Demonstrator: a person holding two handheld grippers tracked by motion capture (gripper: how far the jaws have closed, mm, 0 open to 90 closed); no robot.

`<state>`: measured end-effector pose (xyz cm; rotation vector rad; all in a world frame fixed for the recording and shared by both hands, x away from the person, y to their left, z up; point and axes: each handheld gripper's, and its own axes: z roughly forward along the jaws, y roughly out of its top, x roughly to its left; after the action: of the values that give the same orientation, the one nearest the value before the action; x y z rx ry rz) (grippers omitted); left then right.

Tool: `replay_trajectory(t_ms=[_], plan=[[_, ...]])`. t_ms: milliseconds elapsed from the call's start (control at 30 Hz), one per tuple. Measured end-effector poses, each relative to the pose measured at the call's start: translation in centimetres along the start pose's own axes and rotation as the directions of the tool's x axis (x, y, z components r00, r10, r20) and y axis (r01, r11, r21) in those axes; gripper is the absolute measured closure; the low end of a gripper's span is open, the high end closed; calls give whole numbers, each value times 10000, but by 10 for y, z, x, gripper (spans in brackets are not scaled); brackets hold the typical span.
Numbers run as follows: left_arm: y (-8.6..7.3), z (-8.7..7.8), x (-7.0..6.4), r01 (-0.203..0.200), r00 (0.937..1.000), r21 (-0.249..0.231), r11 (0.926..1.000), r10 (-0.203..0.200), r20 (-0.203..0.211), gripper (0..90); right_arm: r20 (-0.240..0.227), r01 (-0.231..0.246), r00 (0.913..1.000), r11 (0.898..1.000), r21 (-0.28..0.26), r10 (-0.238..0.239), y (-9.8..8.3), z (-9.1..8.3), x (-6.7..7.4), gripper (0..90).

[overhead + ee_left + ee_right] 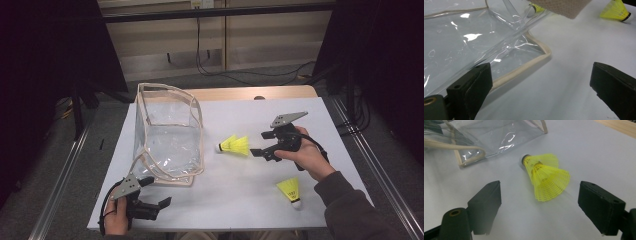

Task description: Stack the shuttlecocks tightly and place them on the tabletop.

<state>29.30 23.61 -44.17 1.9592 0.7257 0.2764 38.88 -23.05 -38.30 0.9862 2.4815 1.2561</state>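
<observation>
Right gripper [258,143]: jaws spread wide, nothing clamped. No pad touches anything. The yellow shuttlecocks [544,176], two nested one inside the other, lie on their side on the white table sheet [240,190] just ahead of the jaw opening, skirt end toward the jaws, white cork end pointing away toward the bag. In the right gripper view the skirt sits between the lines of the two jaws, nearer the right one, clear of both.

Left gripper [159,192]: jaws wide apart, nothing held. In the left gripper view its left jaw stands just beside the cream-trimmed bottom edge of the clear plastic bag [474,42]; contact cannot be confirmed. Its right jaw stands over bare sheet.

A single yellow shuttlecock [291,191] lies on the sheet behind the right gripper, beside the person's forearm.
</observation>
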Motion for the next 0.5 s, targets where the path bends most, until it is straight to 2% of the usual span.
replay_trajectory(t_ms=[233,500], plan=[[0,1,0,-49,10000,-57,10000,49,18,36,29,96,10000,9999,-139,-95,-2,-8,4,142],[0,0,0,-13,10000,-37,10000,13,44,38,-28,53,10000,10000,-60,-53,-7,-16,6,148]])
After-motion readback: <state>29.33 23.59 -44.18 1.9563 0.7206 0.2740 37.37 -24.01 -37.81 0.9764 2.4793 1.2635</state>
